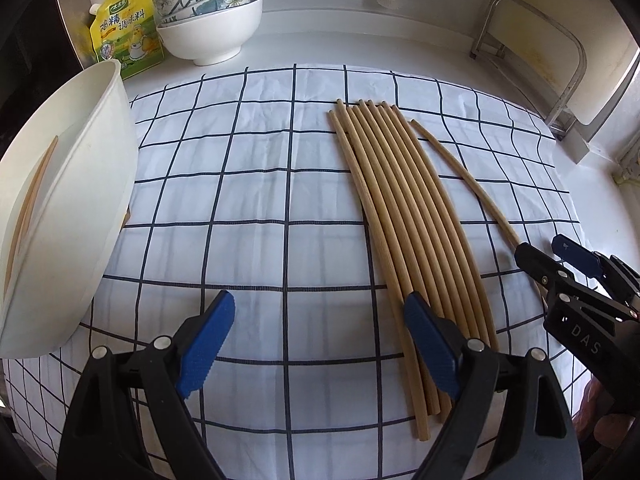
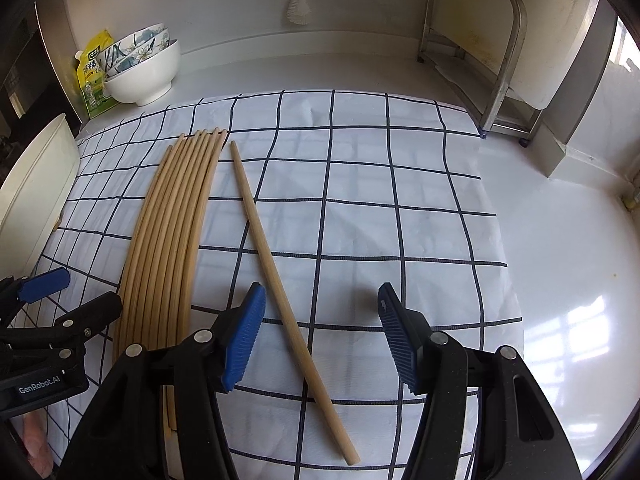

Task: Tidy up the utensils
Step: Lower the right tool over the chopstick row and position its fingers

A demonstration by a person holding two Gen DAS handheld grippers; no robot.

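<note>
Several wooden chopsticks [image 1: 404,216] lie side by side on the checked cloth [image 1: 240,200]; they also show in the right wrist view [image 2: 168,232]. One single chopstick [image 2: 276,256] lies apart to their right, also seen in the left wrist view [image 1: 464,172]. My left gripper [image 1: 320,344] is open and empty, its right finger over the bundle's near ends. My right gripper [image 2: 320,336] is open, straddling the single chopstick just above the cloth. A white holder [image 1: 60,208] at the left has a chopstick [image 1: 32,200] inside.
Stacked bowls [image 1: 212,20] and a yellow seasoning pouch [image 1: 124,28] stand at the back left. A metal rack [image 2: 488,64] stands at the back right. The white counter [image 2: 568,280] extends right of the cloth.
</note>
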